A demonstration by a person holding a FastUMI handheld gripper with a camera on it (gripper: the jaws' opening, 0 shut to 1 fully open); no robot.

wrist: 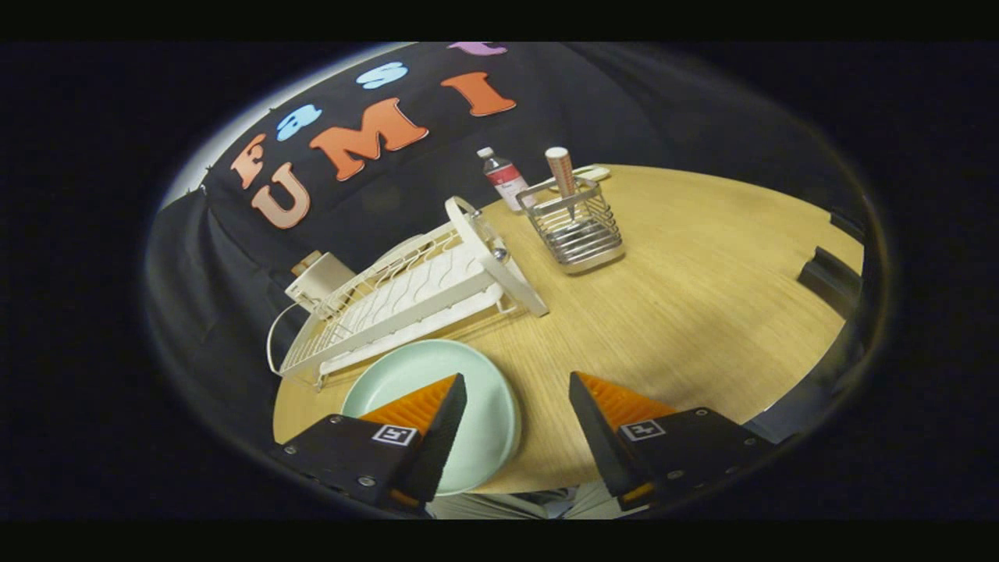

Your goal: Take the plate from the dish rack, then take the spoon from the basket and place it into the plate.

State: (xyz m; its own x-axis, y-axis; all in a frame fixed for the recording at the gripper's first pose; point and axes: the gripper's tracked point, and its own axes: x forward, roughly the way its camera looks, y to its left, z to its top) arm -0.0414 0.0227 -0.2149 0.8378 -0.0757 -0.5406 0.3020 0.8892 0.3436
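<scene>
Gripper view: gripper (517, 406) spread wide, fingers well apart and clamped on nothing, bare wooden table (702, 312) showing in the gap between them. Pale green plate (476, 390) flat on the table near its front edge, partly under the left finger (437, 421), its right rim reaching into the gap; whether that finger touches the plate, cannot tell. Just beyond the plate, white wire dish rack (406, 297), lying slantwise across the table with one end frame raised toward the middle of the table, nothing visible standing in its slots. Behind the rack's far end, a small white box-shaped item (320, 281) with a brownish top and a thin white cord looping down beside the rack. Farther ahead of the fingers, well apart from the plate, a metal wire basket (577, 226) upright on a flat base. In the basket, spoon (563, 183) standing handle-up, light patterned handle rising above the basket rim, bowl end down inside. Just behind the basket, a small clear bottle (503, 178) with a white cap and red label, and a pale flat object (589, 173) too small to make out.
</scene>
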